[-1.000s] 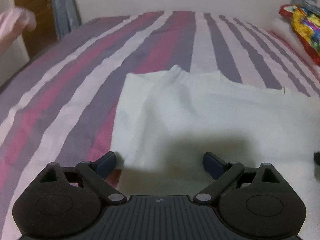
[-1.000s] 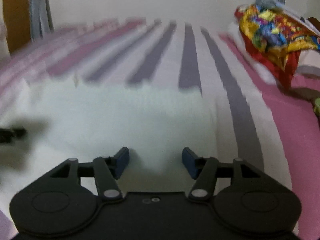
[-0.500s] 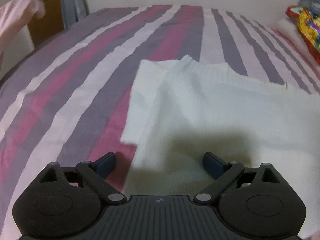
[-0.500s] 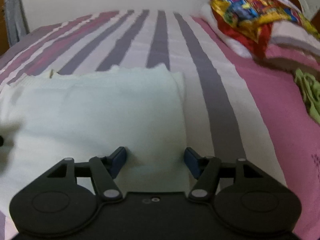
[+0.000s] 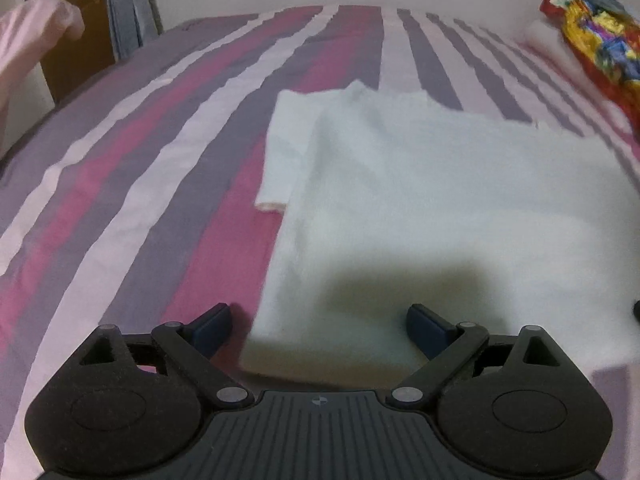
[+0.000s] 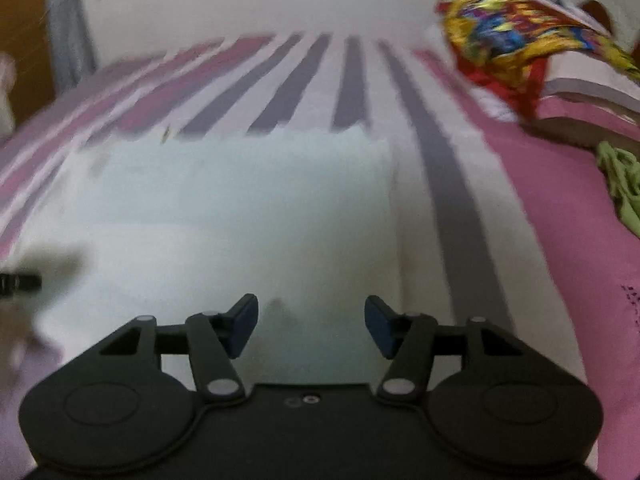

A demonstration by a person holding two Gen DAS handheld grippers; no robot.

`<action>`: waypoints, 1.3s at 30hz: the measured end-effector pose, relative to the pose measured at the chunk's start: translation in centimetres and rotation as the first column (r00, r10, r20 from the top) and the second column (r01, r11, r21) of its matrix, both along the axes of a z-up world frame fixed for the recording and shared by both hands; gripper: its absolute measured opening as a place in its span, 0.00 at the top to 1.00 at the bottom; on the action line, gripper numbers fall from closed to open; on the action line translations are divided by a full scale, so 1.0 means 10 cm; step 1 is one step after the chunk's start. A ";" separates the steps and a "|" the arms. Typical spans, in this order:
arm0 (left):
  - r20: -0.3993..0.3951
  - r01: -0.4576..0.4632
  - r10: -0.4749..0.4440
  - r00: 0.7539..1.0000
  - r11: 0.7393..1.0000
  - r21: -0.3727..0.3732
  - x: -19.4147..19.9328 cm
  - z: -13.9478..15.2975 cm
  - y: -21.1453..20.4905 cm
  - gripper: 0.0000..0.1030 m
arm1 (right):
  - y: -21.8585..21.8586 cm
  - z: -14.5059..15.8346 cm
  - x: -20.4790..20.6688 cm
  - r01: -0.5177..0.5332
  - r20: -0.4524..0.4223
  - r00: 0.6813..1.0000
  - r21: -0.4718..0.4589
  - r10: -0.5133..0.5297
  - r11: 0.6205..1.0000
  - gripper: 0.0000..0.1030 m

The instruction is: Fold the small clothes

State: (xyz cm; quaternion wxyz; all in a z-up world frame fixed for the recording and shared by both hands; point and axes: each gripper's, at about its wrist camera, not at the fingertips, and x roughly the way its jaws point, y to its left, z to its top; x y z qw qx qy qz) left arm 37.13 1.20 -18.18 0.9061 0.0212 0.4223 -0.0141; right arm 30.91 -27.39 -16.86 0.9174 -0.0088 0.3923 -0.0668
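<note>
A white folded garment (image 5: 440, 208) lies flat on the striped bed sheet (image 5: 160, 160), with a short sleeve (image 5: 280, 152) sticking out at its left. My left gripper (image 5: 320, 322) hovers open over the garment's near left corner, its left finger above bare sheet. In the right wrist view the same garment (image 6: 240, 220) fills the middle. My right gripper (image 6: 311, 326) hangs over its near right part. Its jaws are closing a little, with cloth lying under the gap and the pads not pressing on it. The left gripper's tip (image 6: 20, 282) shows at the left edge.
A colourful foil bag (image 6: 512, 28) rests on folded bedding at the far right, also seen as the bag (image 5: 600, 40). A green cloth (image 6: 624, 188) lies on the pink cover at the right. A pink garment (image 5: 32, 40) hangs at the far left by a wooden door.
The left gripper has slid left, from the garment's middle to its left edge. The right gripper has shifted sideways over the garment's right part. The garment lies as before.
</note>
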 end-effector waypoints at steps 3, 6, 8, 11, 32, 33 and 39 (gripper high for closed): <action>-0.014 -0.036 0.036 0.999 0.999 -0.019 -0.04 0.06 0.08 0.09 | -0.05 -0.12 -0.03 0.023 -0.018 1.000 -0.028 -0.024 0.999 0.41; -0.003 -0.015 0.015 1.000 1.000 -0.003 -0.09 0.07 0.08 0.09 | -0.05 0.03 -0.09 0.045 0.010 0.999 0.007 -0.045 0.999 0.44; -0.025 -0.030 0.030 0.999 0.999 -0.015 -0.08 0.00 0.11 0.09 | 0.04 0.02 -0.15 0.018 0.023 1.000 -0.022 -0.018 1.000 0.41; -0.038 -0.059 0.057 0.998 0.997 -0.046 -0.09 0.09 0.14 0.09 | -0.02 -0.10 -0.11 0.020 -0.040 0.999 -0.028 -0.021 0.999 0.41; -0.040 -0.073 0.070 0.997 0.994 -0.084 -0.07 0.43 0.06 0.09 | 0.23 0.30 -0.18 -0.030 0.041 0.999 0.088 0.027 0.996 0.38; -0.033 -0.069 0.066 0.997 0.994 -0.083 -0.04 0.44 0.04 0.09 | 0.23 0.30 -0.15 -0.031 0.044 0.999 0.086 0.027 0.996 0.38; -0.020 -0.060 0.058 0.998 0.995 -0.083 0.23 0.44 -0.07 0.09 | 0.25 0.28 0.09 -0.037 0.052 0.998 0.082 0.033 0.996 0.38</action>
